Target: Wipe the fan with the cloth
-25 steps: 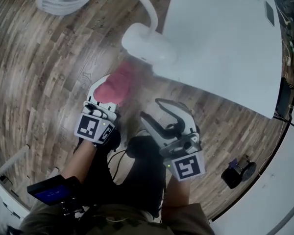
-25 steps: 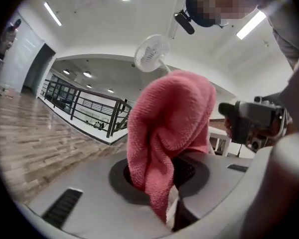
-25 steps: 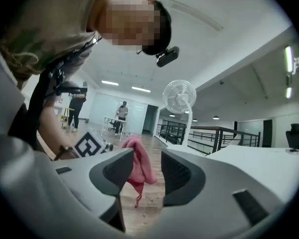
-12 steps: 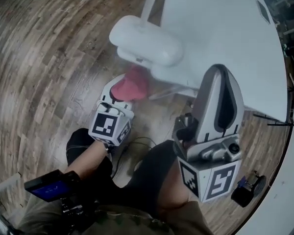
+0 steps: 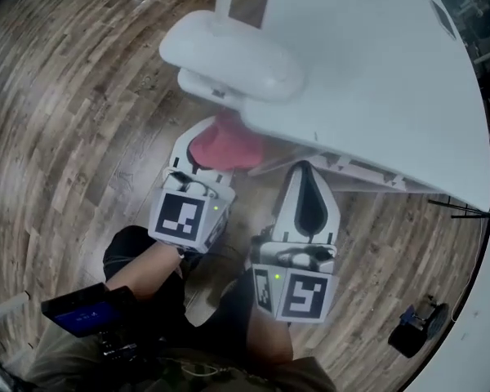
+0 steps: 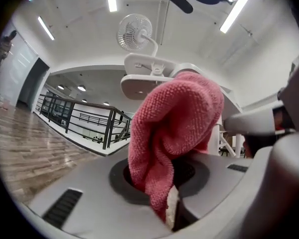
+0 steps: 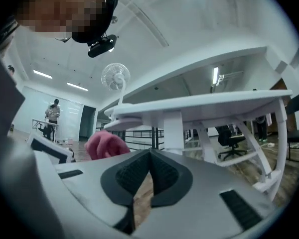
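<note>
Pink cloth sat bunched in the left gripper, whose jaws were clamped on its lower folds while the rest bulged up ahead of them. It lay close to the white base of the fan, at the near edge of the white table; whether it touched the base could not be told. To its right, the right gripper had its jaws pressed together with nothing between them. Both grippers pointed level and away from the person, side by side above the wooden floor, with the left forearm reaching in from the near left.
</note>
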The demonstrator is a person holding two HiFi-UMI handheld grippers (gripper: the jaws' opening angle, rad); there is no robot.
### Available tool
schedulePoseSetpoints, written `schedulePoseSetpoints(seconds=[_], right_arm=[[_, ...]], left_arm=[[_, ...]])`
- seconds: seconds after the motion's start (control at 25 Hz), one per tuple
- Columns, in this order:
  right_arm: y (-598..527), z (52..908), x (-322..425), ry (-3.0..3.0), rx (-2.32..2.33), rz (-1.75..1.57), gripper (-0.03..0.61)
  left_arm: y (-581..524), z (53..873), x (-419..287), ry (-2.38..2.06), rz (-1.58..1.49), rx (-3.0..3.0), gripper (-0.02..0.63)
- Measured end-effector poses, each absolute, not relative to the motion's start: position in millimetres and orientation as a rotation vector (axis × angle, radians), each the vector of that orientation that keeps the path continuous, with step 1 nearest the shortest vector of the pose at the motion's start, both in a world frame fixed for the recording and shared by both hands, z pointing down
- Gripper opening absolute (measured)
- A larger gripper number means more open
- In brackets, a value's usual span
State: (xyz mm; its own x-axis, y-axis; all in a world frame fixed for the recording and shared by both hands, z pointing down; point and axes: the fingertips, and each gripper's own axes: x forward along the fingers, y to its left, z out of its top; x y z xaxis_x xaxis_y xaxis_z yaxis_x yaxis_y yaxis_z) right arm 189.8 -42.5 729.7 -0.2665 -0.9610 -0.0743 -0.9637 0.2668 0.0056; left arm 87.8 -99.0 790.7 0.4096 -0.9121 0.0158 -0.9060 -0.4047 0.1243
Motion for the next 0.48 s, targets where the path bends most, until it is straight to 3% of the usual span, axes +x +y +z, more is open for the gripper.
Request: schedulePoseSetpoints(seconds=[0.48], right_arm=[[-59,789,190,2.437,-1.908,0.098,-0.003]], left_arm=[[-97,805,93,-1.735,-0.039,2.594,0.089]])
